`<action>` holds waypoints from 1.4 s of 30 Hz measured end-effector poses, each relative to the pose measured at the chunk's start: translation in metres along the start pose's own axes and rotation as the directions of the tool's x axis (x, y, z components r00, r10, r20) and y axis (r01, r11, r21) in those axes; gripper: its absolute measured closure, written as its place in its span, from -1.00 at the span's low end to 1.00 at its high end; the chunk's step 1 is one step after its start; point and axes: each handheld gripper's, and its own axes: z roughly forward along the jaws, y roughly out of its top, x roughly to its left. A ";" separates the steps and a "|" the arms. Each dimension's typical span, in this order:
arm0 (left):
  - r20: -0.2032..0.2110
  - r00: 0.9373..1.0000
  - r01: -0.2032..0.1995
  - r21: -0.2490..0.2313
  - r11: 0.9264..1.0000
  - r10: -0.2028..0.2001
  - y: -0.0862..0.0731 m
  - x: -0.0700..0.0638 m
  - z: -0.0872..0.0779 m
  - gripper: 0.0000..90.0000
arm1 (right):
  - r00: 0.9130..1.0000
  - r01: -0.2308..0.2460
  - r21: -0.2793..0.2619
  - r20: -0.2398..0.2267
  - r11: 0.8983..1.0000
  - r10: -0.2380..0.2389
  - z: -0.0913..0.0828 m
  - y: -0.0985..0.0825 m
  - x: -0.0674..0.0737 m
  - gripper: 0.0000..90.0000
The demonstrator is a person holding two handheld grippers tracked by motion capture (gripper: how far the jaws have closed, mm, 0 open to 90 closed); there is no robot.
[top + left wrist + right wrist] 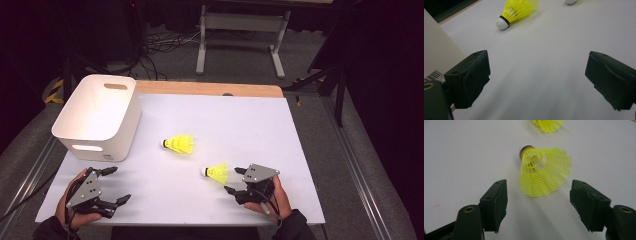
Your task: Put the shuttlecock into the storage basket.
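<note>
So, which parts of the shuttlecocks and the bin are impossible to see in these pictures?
- Far shuttlecock: right gripper view, cork end cut off by the top edge.
- Near shuttlecock: right gripper view, cork mostly hidden behind its own yellow skirt.
- White bin: high view, the floor below the near wall is hidden by that wall.
- Barcode label: left gripper view, cut off by the left edge, print too small to read.

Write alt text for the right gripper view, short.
A yellow shuttlecock lies on its side on the white table, skirt toward the open right gripper, just ahead of its two black jaws and not touched. A second yellow shuttlecock lies farther off.
</note>
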 end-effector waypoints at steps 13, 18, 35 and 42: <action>0.002 1.000 0.000 -0.001 1.000 0.000 0.000 0.000 0.000 -0.86 | 1.000 0.001 0.025 0.000 1.000 -0.001 0.010 0.001 0.008 -0.56; 0.002 1.000 -0.002 0.000 1.000 0.002 0.000 0.000 0.001 -0.86 | 1.000 -0.008 0.023 0.002 1.000 0.008 0.014 0.001 0.009 -0.58; 0.001 1.000 -0.001 0.001 1.000 0.001 0.000 -0.001 0.001 -0.86 | 0.999 0.014 0.003 0.044 1.000 -0.014 0.014 -0.006 0.017 -0.53; -0.002 1.000 -0.012 0.007 1.000 0.012 0.001 -0.001 0.001 -0.86 | 0.999 0.036 0.000 0.030 0.999 -0.036 0.017 -0.007 0.024 -0.31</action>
